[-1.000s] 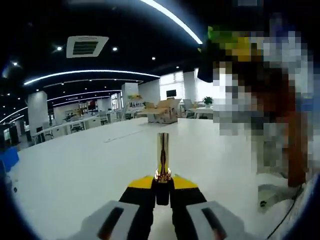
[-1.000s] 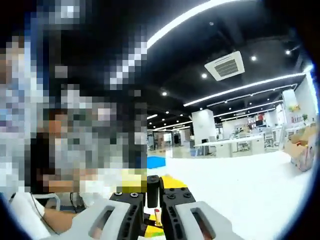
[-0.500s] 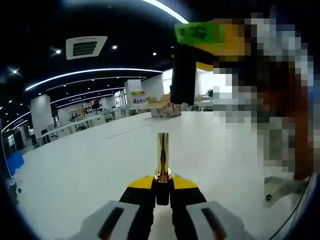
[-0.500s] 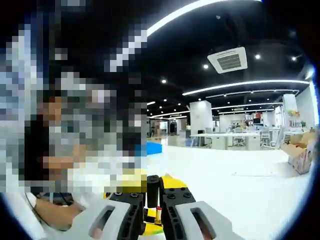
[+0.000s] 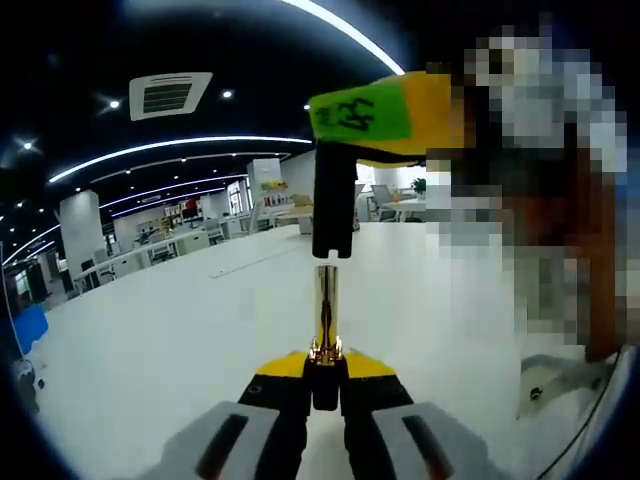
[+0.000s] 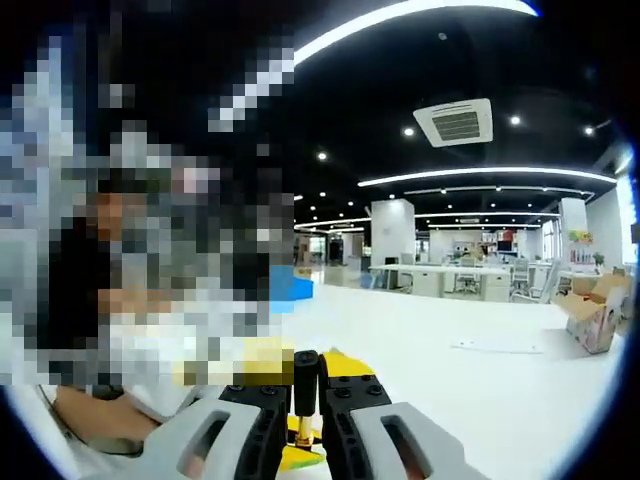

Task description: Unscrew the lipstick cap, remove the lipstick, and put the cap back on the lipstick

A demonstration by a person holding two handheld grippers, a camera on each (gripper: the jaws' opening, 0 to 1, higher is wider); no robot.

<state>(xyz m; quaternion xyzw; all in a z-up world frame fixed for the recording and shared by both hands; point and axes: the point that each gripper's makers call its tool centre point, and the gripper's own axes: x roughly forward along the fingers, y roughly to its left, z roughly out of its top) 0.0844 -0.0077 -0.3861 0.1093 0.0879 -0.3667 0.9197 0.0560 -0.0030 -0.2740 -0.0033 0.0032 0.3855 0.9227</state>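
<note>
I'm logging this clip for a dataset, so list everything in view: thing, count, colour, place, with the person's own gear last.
Lipstick body: one, gold, upright in the left gripper's jaws.
Lipstick cap: one, black, held just above the gold body's top, not yet on it.
Table: one, white, under both grippers.
Cardboard box: one, brown, far right of the right gripper view.
Ceiling vent: one, white, overhead.
Light strips: several, white, curved across the dark ceiling.
Left gripper: grey with yellow and black tips, shut on the lipstick body.
Right gripper: same colours, shut on the cap.
</note>
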